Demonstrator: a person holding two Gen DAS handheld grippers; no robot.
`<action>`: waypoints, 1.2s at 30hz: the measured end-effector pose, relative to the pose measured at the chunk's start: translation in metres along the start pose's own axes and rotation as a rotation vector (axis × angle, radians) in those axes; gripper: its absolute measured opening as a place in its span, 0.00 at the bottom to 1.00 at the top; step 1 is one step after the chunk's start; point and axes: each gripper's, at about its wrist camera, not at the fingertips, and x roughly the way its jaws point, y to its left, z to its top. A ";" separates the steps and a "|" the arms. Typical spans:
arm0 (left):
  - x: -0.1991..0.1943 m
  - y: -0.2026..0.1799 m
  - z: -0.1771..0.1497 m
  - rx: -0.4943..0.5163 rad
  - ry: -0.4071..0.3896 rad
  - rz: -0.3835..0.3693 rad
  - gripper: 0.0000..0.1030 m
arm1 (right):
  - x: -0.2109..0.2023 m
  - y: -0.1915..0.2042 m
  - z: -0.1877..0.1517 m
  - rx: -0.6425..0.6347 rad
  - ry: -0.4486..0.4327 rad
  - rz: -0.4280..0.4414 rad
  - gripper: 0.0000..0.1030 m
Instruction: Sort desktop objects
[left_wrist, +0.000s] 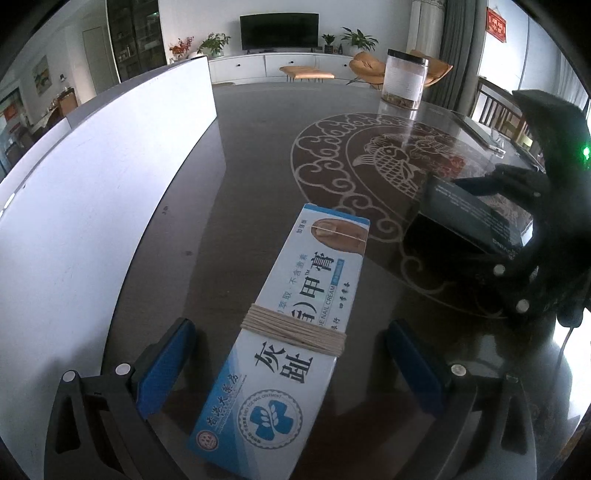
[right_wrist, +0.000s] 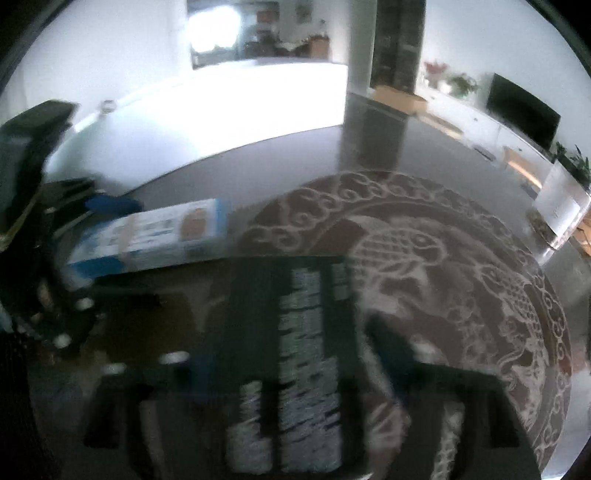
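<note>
Blue cream box (left_wrist: 291, 325) lies near on counter (left_wrist: 258, 155), between left gripper (left_wrist: 291, 373) pads, gripper apart, not squeezing. Right gripper (right_wrist: 295, 373) apart around dark box (right_wrist: 295, 332), far right; grip unclear, blurred. Jar (left_wrist: 404, 79) far. Sorting looks barely begun.
</note>
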 end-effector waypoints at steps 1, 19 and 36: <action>0.001 0.000 0.000 -0.001 -0.001 0.000 1.00 | 0.006 -0.001 -0.001 -0.009 -0.002 0.002 1.00; 0.002 -0.001 0.000 -0.007 -0.002 0.006 1.00 | 0.023 0.002 -0.002 -0.016 -0.003 0.000 1.00; 0.002 -0.001 0.001 -0.006 -0.001 0.006 1.00 | 0.034 0.004 -0.003 -0.017 -0.003 0.000 1.00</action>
